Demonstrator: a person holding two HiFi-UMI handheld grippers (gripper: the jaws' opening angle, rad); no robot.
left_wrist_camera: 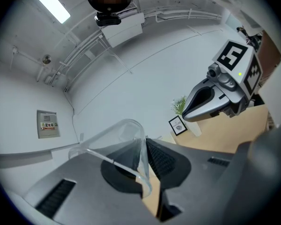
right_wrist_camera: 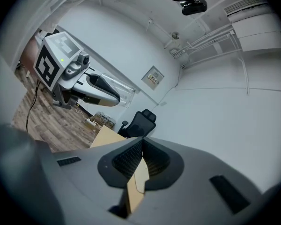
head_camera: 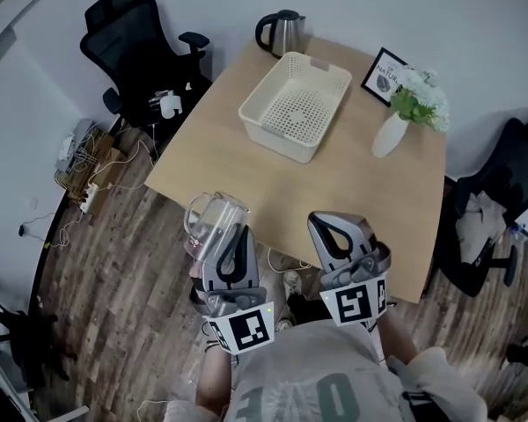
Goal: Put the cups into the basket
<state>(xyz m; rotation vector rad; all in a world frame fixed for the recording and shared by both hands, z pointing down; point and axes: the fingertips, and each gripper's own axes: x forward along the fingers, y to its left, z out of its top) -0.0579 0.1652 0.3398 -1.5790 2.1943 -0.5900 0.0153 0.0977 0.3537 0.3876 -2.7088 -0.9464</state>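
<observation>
A clear plastic cup (head_camera: 213, 218) hangs over the table's near edge, its wall pinched by my left gripper (head_camera: 233, 236). In the left gripper view the jaws close on the cup's rim (left_wrist_camera: 141, 161), and the cup (left_wrist_camera: 114, 137) leans off to the left. My right gripper (head_camera: 336, 229) is held beside it, shut, with nothing in its jaws (right_wrist_camera: 141, 159). The cream basket (head_camera: 262, 118) stands empty at the far middle of the wooden table (head_camera: 202, 161). The right gripper view shows the left gripper (right_wrist_camera: 91, 90) with the cup (right_wrist_camera: 125, 92).
Behind the basket is a steel kettle (head_camera: 280, 32). A framed picture (head_camera: 385, 76) and a white vase of flowers (head_camera: 393, 133) stand at the far right. Black office chairs (head_camera: 136, 47) (head_camera: 493, 209) flank the table. Cables lie on the wood floor (head_camera: 88, 183).
</observation>
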